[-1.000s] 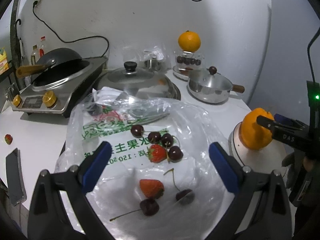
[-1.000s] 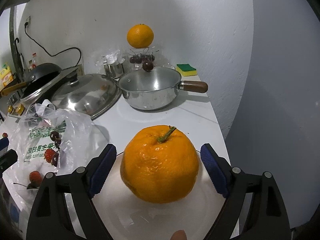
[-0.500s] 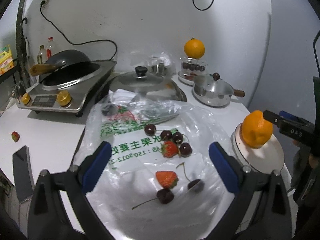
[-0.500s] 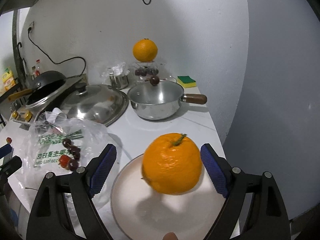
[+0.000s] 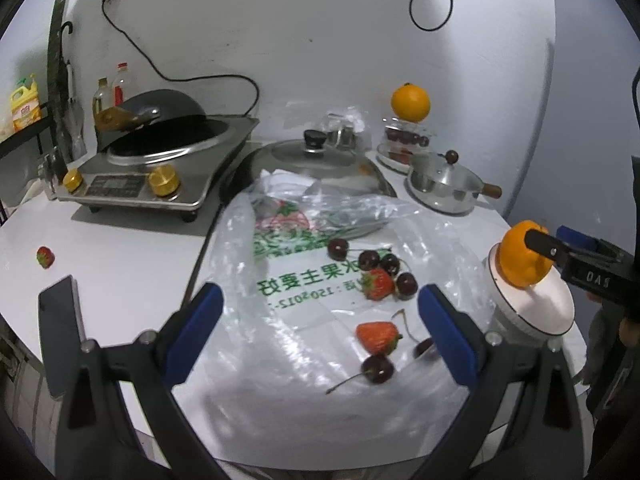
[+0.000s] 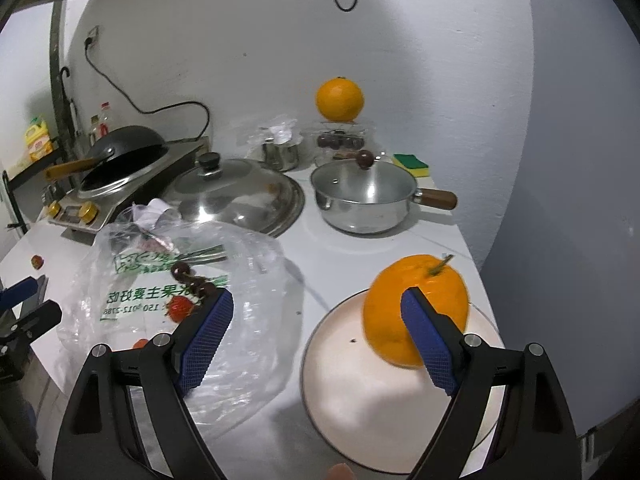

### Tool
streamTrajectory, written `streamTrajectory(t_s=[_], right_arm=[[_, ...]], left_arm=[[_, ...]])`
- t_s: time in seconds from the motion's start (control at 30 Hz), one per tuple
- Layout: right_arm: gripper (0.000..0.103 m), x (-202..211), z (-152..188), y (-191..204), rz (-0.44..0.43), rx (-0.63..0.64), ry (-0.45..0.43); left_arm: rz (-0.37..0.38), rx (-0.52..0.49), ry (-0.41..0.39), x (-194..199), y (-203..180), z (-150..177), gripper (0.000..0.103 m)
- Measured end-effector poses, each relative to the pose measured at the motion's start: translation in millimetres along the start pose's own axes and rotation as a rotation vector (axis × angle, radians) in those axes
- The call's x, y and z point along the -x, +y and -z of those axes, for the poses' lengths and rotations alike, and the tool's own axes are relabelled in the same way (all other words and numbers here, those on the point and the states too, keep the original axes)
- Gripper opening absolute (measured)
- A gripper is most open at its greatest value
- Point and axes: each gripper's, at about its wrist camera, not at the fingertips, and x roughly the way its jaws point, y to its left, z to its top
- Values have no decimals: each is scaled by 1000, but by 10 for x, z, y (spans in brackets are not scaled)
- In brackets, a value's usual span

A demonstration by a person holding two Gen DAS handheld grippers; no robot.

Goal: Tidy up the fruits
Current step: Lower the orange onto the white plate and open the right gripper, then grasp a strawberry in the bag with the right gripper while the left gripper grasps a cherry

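Hovering over the bag, the left gripper is spreading its blue pads wide, nothing between them. Just ahead of its tips a strawberry and cherries are lying loose on the plastic; more cherries and a second strawberry are clustering further ahead. Off to its left a lone strawberry is sitting on bare counter with plenty of room around it. The right gripper is gaping too, released, and the orange is resting on the plate beyond its right pad, near the plate's far rim. The counter edge is dropping away just right of the plate. Ahead, a pot and a lid are crowding the back.
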Motion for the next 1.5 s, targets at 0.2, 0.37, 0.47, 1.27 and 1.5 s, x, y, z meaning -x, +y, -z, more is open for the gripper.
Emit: streamTrajectory(t_s=[0.2, 0.37, 0.47, 1.27, 1.5], right_arm=[[88, -49, 16, 295, -28, 46, 14], [88, -126, 50, 503, -57, 73, 33], [80, -177, 81, 630, -92, 84, 51], [50, -549, 352, 1346, -182, 177, 162], [49, -622, 405, 1443, -204, 187, 187]], left_arm=[[-9, 26, 2, 26, 207, 71, 99], [-22, 45, 7, 23, 357, 139, 99], [-27, 54, 13, 20, 446, 183, 99], [-41, 107, 51, -111, 884, 390, 99], [-45, 115, 58, -146, 951, 417, 99]])
